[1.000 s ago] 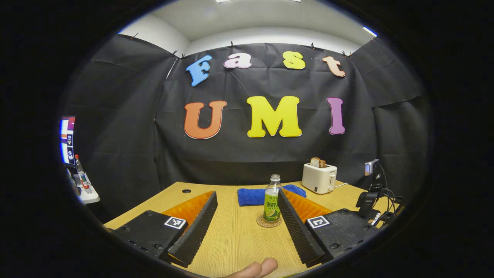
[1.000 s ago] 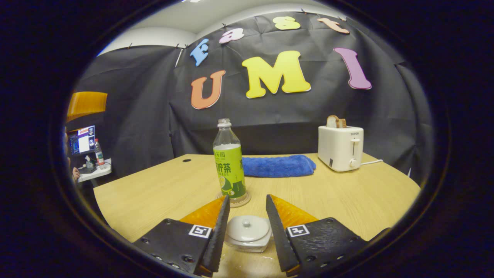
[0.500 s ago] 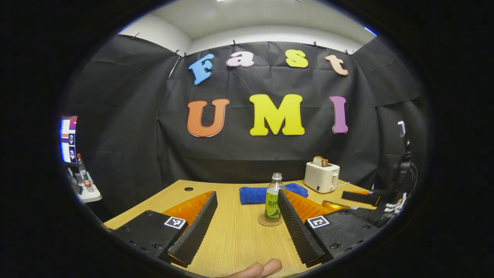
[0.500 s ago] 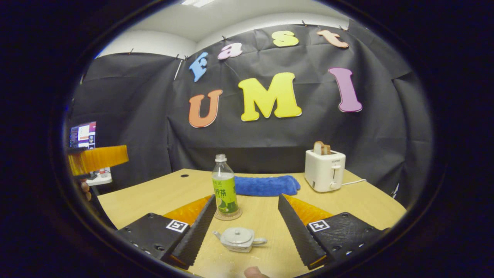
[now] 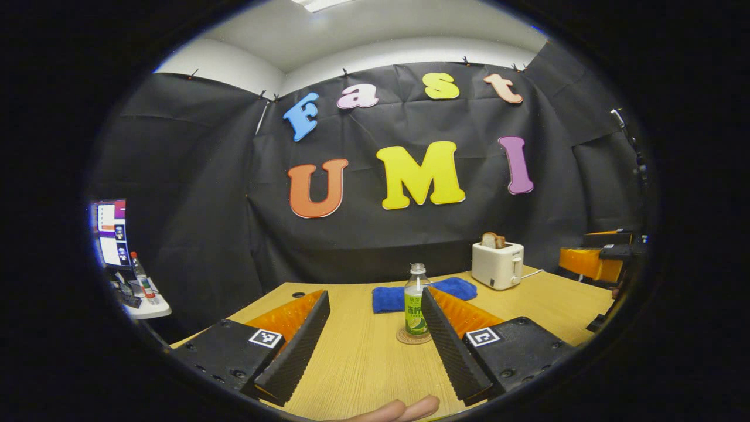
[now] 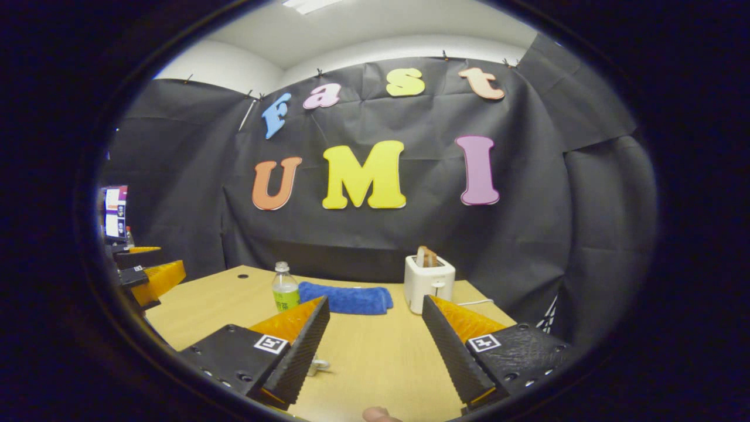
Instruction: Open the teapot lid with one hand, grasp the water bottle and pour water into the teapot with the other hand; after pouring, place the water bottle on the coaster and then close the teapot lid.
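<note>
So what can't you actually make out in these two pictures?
- Teapot: in the right gripper view, mostly hidden behind that gripper's own finger; its lid cannot be checked.
- Coaster: in the left gripper view, partly covered by the water bottle and a finger of the left gripper.
- Water level: bottle too small in both views.
- Screen: at the left edge of the left gripper view, cropped and too small.

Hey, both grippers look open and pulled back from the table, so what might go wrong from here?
1. The water bottle is tall and slim on a small coaster; a knock from the left gripper, whose fingertip sits right beside it, could tip it.
2. The teapot is mostly hidden behind the right gripper's finger, so a move there is poorly seen and could nudge it.
</note>
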The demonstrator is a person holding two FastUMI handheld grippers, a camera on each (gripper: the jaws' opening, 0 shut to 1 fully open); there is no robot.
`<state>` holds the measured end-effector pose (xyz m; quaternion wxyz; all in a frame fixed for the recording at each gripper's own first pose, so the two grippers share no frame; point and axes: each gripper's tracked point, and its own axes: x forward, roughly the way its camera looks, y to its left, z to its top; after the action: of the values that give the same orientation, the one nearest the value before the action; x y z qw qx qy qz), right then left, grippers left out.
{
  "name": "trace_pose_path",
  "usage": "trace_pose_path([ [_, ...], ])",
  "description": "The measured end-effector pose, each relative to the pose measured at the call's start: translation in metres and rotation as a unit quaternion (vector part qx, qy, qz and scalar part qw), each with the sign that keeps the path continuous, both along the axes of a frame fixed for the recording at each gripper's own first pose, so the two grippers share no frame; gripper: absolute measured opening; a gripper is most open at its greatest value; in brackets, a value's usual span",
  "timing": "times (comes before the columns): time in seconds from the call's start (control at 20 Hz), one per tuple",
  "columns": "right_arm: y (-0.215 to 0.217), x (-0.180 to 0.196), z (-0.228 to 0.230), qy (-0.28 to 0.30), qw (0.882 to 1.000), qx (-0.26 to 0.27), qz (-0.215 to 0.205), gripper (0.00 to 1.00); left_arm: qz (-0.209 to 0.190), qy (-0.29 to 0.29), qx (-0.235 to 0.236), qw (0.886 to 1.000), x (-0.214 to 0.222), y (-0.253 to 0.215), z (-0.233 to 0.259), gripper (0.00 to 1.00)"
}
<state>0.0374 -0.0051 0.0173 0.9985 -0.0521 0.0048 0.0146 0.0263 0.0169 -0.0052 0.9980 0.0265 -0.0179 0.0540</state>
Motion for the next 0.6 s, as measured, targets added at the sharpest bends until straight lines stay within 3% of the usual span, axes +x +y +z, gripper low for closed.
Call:
trace_pose_path([
  [0.2, -0.021, -0.018, -0.010, -0.004, 1.000, -0.011, 0.001, 0.95, -0.020, 0.019, -0.049, 0.998, 0.004, -0.025, -0.016, 0.98],
  [0.3, -0.024, -0.021, -0.016, 0.004, 1.000, -0.008, 0.013, 0.95, -0.034, 0.032, -0.049, 0.998, 0.006, -0.031, -0.023, 0.98],
  [0.6, -0.031, -0.022, -0.013, 0.004, 1.000, 0.023, 0.018, 0.95, -0.009, 0.030, -0.039, 0.999, 0.004, -0.013, -0.018, 0.98],
])
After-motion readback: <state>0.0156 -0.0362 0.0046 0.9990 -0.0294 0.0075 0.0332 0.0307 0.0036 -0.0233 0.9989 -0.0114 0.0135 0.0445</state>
